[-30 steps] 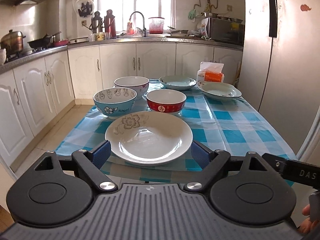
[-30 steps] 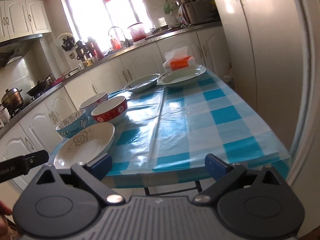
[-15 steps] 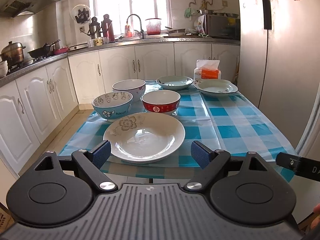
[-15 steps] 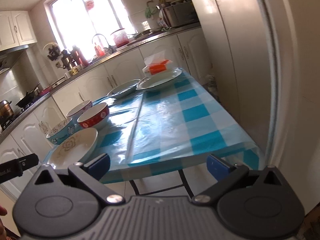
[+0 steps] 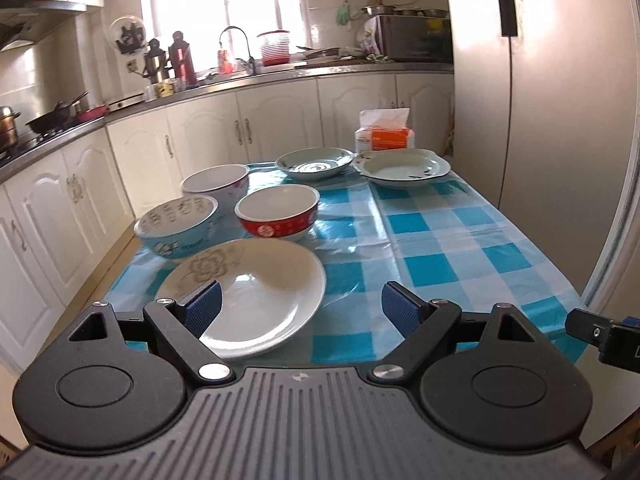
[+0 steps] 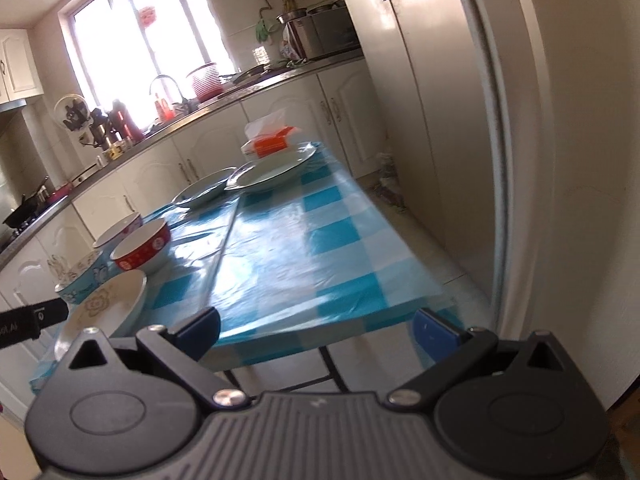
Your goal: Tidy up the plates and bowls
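Note:
A white flower plate (image 5: 256,292) lies at the table's near left edge. Behind it stand a blue cartoon bowl (image 5: 176,226), a red bowl (image 5: 278,216) and a white pink-patterned bowl (image 5: 216,186). Two pale green plates (image 5: 316,164) (image 5: 402,168) lie at the far end. My left gripper (image 5: 302,312) is open and empty, its left finger over the flower plate's near rim. My right gripper (image 6: 316,332) is open and empty, off the table's near edge. The same dishes show in the right wrist view: flower plate (image 6: 108,308), red bowl (image 6: 142,250).
The table has a blue-and-white checked cloth (image 5: 460,240). A tissue pack (image 5: 384,134) stands at its far end. A tall fridge (image 5: 540,120) flanks the right side. White cabinets and a countertop (image 5: 200,92) run along the left and back.
My left gripper has shifted right and forward, so the flower plate now sits under its left finger. My right gripper has pulled back and tilted; the table looks farther away.

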A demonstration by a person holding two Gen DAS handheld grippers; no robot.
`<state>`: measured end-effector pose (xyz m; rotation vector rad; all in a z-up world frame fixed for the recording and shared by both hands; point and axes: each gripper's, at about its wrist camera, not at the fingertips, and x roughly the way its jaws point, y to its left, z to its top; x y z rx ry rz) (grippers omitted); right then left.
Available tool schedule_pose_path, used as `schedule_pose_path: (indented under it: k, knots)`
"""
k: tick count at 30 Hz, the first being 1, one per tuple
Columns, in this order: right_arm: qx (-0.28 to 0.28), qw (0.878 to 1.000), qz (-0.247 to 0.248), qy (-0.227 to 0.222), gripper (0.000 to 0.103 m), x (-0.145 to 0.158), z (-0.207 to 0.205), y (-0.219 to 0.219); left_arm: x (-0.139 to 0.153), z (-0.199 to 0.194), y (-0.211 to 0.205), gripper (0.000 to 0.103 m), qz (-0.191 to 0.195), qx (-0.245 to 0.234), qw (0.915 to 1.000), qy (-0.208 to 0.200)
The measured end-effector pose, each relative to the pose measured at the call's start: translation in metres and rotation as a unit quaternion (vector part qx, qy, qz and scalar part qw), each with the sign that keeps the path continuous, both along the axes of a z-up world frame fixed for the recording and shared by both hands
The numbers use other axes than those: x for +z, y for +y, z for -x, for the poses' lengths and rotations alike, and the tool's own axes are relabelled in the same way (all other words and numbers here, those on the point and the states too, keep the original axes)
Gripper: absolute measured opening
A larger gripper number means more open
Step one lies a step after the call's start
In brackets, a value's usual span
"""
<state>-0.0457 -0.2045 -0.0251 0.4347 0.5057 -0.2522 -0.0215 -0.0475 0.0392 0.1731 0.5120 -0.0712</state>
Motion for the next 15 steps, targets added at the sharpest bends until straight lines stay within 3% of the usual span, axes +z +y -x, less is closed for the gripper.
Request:
schedule_pose_path:
  k: [15]
  knots:
    - [-0.005, 1.000, 0.000, 0.020, 0.102, 0.000, -0.058, -0.036, -0.016, -0.094, -0.038, 0.103, 0.001, -0.032, 0.9987, 0.040]
